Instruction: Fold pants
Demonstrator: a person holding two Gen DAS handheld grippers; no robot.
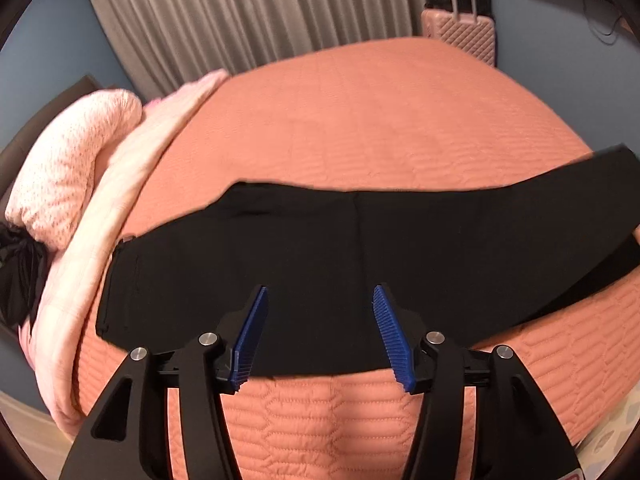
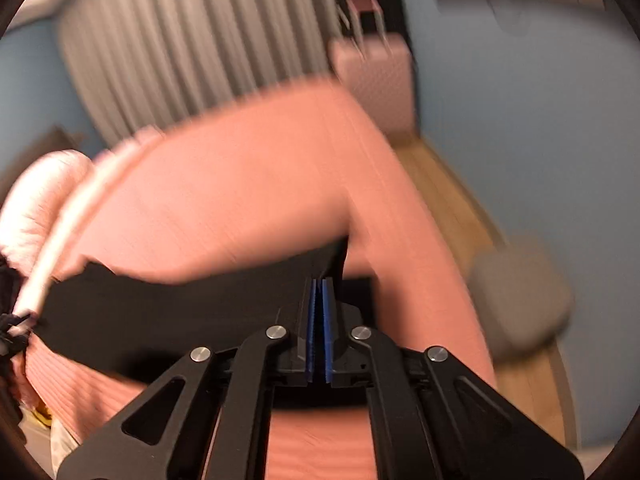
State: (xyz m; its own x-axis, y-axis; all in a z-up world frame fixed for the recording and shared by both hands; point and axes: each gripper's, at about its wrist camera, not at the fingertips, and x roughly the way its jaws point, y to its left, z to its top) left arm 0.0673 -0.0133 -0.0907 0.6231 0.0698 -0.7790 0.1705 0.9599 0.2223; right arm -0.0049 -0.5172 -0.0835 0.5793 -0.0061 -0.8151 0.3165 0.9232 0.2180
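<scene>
Left wrist view: the black pants (image 1: 360,264) lie flat in a long band across the near part of the orange bedspread (image 1: 360,120), reaching from nine o'clock to three o'clock. Beyond them the bedspread is bare up to its far edge at twelve o'clock, where grey curtains (image 1: 248,12) hang and a pink suitcase (image 1: 460,36) stands at one o'clock. A pale pink blanket (image 1: 100,220) and pillow (image 1: 72,160) crowd the nine o'clock side. The left claw (image 1: 320,336) stands spread above the pants' near edge, nothing between its blue pads (image 1: 390,332). The pants' right end runs out of the frame.

Right wrist view is blurred. The right claw (image 2: 319,332) is pressed together at the pants' (image 2: 180,312) right end, and cloth rises in a ridge at its tip; it appears to pinch the cloth, though blur hides the contact. Wooden floor (image 2: 452,200) and a grey stool (image 2: 520,300) lie at three o'clock, past the bed's edge.
</scene>
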